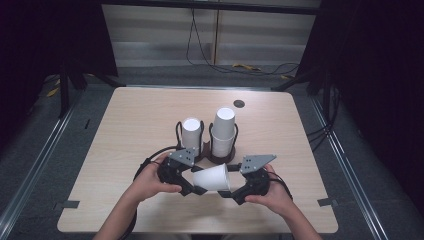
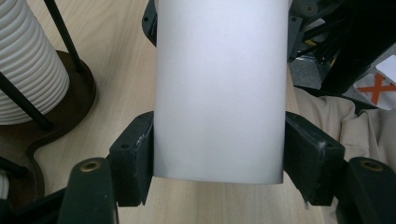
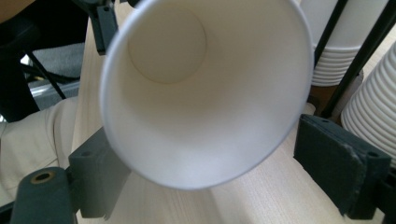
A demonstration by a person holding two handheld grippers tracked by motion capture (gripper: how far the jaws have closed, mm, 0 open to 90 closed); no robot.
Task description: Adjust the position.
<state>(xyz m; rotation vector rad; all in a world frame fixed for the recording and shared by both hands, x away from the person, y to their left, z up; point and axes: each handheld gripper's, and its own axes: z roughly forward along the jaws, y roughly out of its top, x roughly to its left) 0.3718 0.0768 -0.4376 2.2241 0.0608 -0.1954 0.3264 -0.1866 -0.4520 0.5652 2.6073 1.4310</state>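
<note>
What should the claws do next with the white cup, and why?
Probably draw the right claw back from the cup's mouth. Its jaws stand wide, apart from the rim, while the left claw pinches the white cup near its base, lying sideways above the table. Then the left claw could take it toward the cup stacks.

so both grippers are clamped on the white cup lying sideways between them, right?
Not quite: only the left gripper is clamped on the cup. The right gripper view shows the right gripper open, one pad clear of the rim.
</note>
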